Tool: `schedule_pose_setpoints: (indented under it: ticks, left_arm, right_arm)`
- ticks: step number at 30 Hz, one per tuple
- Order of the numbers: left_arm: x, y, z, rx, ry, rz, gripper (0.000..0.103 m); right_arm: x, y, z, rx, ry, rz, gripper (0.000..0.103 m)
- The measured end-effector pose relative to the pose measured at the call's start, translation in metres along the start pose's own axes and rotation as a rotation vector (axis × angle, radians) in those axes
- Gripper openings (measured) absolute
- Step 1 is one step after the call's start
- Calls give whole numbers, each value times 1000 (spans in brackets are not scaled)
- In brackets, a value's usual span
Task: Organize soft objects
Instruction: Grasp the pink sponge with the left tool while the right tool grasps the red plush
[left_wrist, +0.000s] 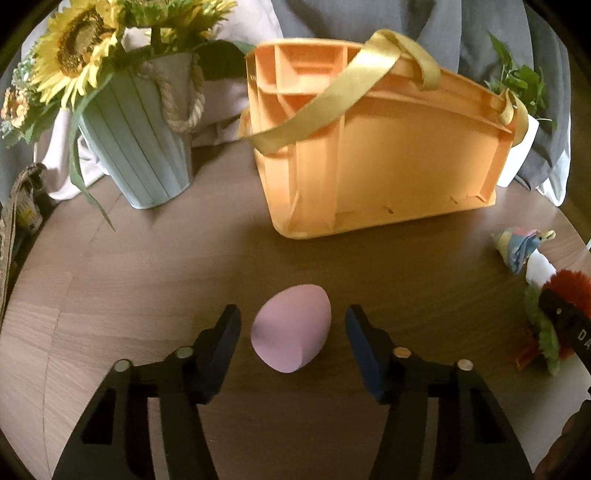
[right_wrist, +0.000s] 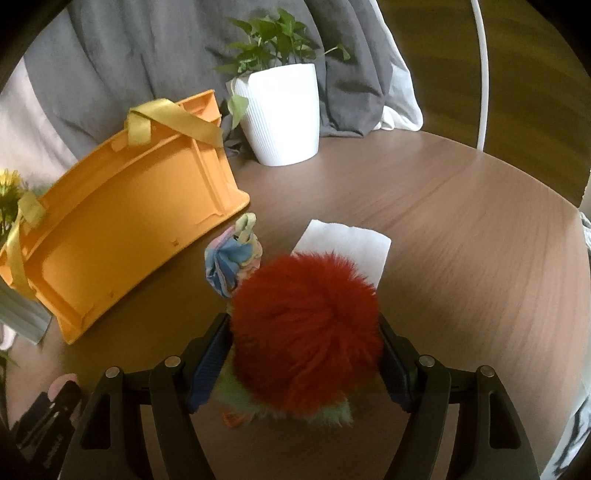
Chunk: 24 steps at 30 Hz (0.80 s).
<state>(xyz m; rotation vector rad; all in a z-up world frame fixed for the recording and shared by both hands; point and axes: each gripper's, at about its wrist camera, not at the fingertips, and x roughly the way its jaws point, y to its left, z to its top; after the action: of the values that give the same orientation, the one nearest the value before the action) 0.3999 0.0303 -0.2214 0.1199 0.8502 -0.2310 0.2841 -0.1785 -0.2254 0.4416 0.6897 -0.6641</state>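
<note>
left gripper (left_wrist: 293, 325): left wrist view; jaws part open, one on each side of the pink sponge, gaps showing on both sides, nothing held.
pink sponge (left_wrist: 291, 328): egg-shaped, lying on the wooden table (left_wrist: 147, 266) between the fingertips, in front of the orange basket (left_wrist: 388, 158).
sponge handling: probably very light and squashy, smooth skin; best taken across its widest middle so it does not pop out.
surroundings: sunflower bucket (left_wrist: 144, 147) to the left of the basket; a small pastel toy (left_wrist: 521, 247) at the right edge.
right gripper (right_wrist: 306, 354): right wrist view; jaws wide, flanking the red fluffy toy, fur brushing both pads; i cannot tell whether they press.
red fluffy toy (right_wrist: 306, 332): on the table, green fur beneath, near the pastel toy and partly over a white tissue (right_wrist: 347, 240).
toy handling: likely light, compressible, fur slippery; grip low through the body rather than the fluff.
basket: left of the toy, yellow strap handles over the top, white plant pot (right_wrist: 284, 114) behind.
</note>
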Motion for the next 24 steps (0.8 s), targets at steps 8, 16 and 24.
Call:
schedule_pose_setpoints:
  ticks: [8, 16, 24]
  left_arm:
    - [1, -8, -2, 30, -1, 10, 41]
    - [-13, -16, -4, 27, -19, -6, 40]
    - [-41, -30, -3, 32, -53, 23, 40]
  right_arm:
    - [5, -4, -1, -18, 38, 20, 50]
    - [3, -9, 3, -23, 36, 64, 42]
    - [-6, -15, 6, -44, 26, 108, 42]
